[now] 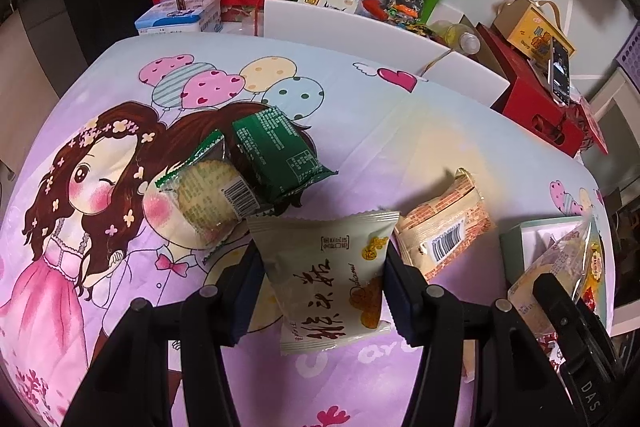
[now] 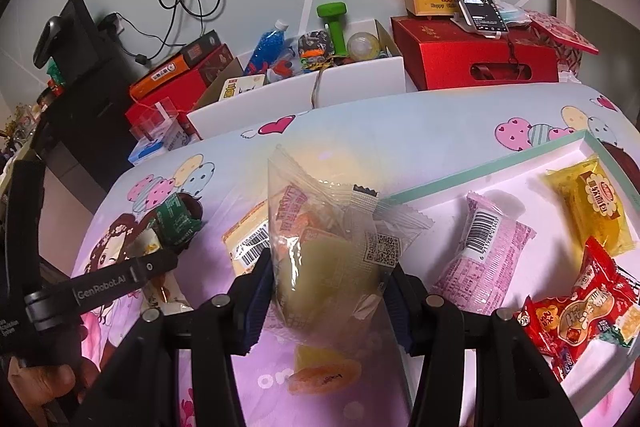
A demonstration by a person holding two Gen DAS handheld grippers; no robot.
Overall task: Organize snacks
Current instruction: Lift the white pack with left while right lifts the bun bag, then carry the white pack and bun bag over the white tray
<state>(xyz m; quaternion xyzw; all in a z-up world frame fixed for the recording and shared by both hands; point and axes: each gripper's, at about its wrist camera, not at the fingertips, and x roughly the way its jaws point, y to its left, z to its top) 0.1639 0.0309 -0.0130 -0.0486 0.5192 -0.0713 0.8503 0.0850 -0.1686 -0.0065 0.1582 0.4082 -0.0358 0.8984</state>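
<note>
Cream foil snack packet (image 1: 332,275) sits pinched in my left gripper (image 1: 324,291), while my right gripper (image 2: 328,287) clamps a clear plastic pastry packet (image 2: 324,251), apparently above the mint-rimmed white tray (image 2: 480,173).

Glossy crinkled plastic wraps the cream snack packet (image 1: 332,275); beneath it lies a matt printed cloth (image 1: 360,131); matt black plastic forms the gripper fingers (image 1: 240,291).
</note>
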